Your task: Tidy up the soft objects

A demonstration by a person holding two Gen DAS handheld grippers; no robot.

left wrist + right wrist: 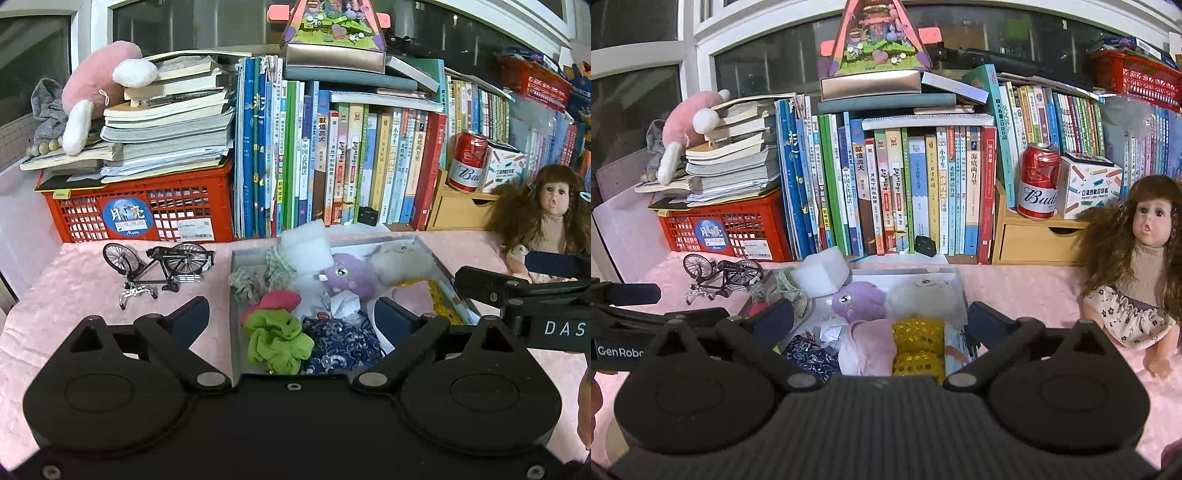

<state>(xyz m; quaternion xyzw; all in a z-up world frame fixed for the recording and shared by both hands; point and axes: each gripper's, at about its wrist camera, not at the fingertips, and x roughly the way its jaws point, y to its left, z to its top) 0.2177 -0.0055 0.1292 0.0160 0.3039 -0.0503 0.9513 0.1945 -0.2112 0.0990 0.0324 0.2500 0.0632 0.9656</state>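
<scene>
A: Nearest first: how do the claws stand?

B: The left claw [291, 319] is spread wide with nothing pinched; its fingers hang over the near end of the grey box [233, 295]. The right claw [881, 321] is spread just as wide over the same box, and nothing is between its pads either.

A: And the soft things?

B: All in the box. At the near end lie a green scrunchie [277, 341] and a dark blue patterned cloth [340, 345], with a yellow sequinned piece [918, 345] and a pale pink cloth [866, 350] beside them. Further in sit a purple plush [349, 275] and a white fluffy toy [400, 264]. A white foam block [304, 245] leans at the far rim.

A: Around it?

B: On the pink surface [66, 295], a model bicycle [159, 264] stands left of the box and a doll [1134, 266] sits well to the right. Behind are a row of books [905, 192], a red crate [140, 210] and a red can [1038, 181].
</scene>
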